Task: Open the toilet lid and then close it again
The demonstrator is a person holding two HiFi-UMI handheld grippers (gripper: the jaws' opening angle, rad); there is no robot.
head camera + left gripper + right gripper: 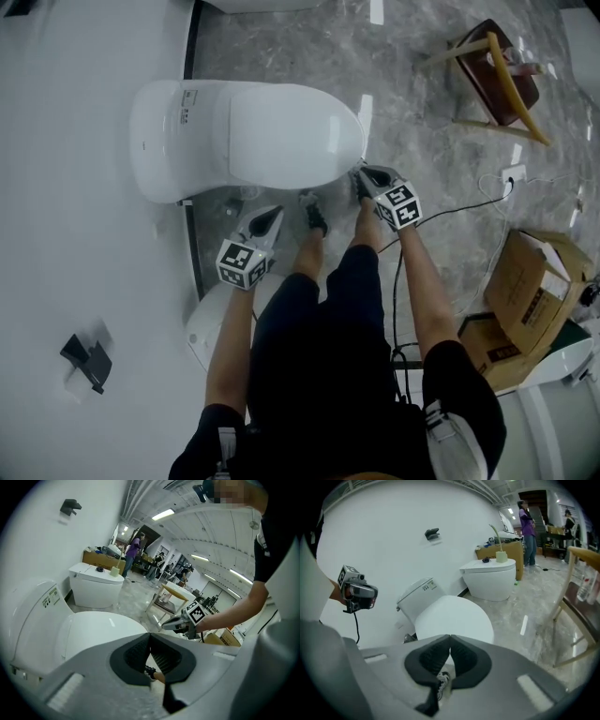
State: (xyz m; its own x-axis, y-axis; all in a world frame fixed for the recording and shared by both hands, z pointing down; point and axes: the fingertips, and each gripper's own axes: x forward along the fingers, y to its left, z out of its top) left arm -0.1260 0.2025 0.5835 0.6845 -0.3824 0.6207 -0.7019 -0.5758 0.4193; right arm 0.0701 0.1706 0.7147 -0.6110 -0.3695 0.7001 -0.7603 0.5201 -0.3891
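Right gripper (361, 174), jaws together and empty, sits just beside the front edge of the lid (281, 131). Left gripper (274, 216), likewise closed on nothing, hangs beside the toilet (159, 141). Lid is down. Judged: opening pending; next, a tip under the rim, then lift.

At one o'clock in the head view, a wooden chair (497, 75) with a dark seat on the grey marble floor (412, 103); at four o'clock, open cardboard boxes (534, 291). At eight o'clock, a black bracket (87, 361) fixed on the white wall (75, 234). Farther back in the right gripper view, a second toilet (492, 581) at twelve o'clock and a person in a purple top (528, 522) at one o'clock.
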